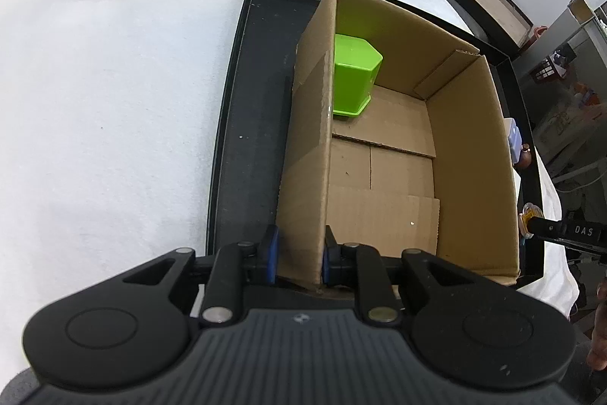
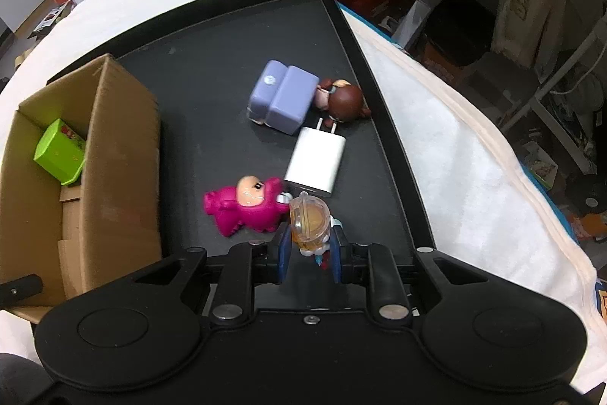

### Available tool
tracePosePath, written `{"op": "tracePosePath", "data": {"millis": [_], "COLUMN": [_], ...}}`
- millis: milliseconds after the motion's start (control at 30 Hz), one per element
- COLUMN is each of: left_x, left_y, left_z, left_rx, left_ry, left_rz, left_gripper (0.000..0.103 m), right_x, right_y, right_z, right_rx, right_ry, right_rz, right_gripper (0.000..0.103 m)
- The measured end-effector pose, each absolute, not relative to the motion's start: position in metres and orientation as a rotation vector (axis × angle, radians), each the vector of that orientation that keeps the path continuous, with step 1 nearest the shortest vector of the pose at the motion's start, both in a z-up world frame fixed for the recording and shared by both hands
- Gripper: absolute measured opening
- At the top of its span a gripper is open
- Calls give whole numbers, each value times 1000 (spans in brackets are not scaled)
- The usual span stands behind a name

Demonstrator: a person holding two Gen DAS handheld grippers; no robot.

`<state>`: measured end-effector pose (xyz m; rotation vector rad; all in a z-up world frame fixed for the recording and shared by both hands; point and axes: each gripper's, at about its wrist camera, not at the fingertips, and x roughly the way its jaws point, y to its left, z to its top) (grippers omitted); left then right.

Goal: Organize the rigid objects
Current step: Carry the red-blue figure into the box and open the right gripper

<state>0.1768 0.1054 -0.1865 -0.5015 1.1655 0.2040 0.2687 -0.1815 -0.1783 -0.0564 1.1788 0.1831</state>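
White cloth (image 1: 114,82) covers the surface I'm working over, and on it sits a black tray (image 2: 235,37) that carries everything. Cardboard box (image 1: 470,154) stands open at the tray's left side in my right camera view, with a bright green container (image 1: 354,74) lying tipped inside against one wall, near a far corner of the box. My left gripper (image 1: 299,255) is clamped on that same wall at its near end, one blue pad outside and one inside.

On the open tray floor I see a lilac block-shaped toy (image 2: 282,97) near the right rim, a brown-haired figurine (image 2: 343,99) touching it beside that rim, and a white plug adapter (image 2: 316,164) lying flat just nearer to me. A magenta figurine (image 2: 246,211) lies on its side touching the adapter's near end.

My right gripper (image 2: 309,253) is closed on a small figure with a clear amber dome (image 2: 309,219), its pads pressing either side.
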Motion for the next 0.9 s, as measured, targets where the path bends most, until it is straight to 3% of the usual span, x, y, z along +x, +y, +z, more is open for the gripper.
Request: {"op": "tracePosePath", "data": {"millis": [900], "left_x": [173], "left_y": [110], "left_z": [-189], "left_rx": [-552], "left_ry": [1158], "left_rz": [163], "left_gripper": [20], "right_x": [263], "right_y": [-84], "right_z": [-102], "right_rx": [-135], "right_ry": [1022], "right_rz": [335], "right_gripper": [21]}}
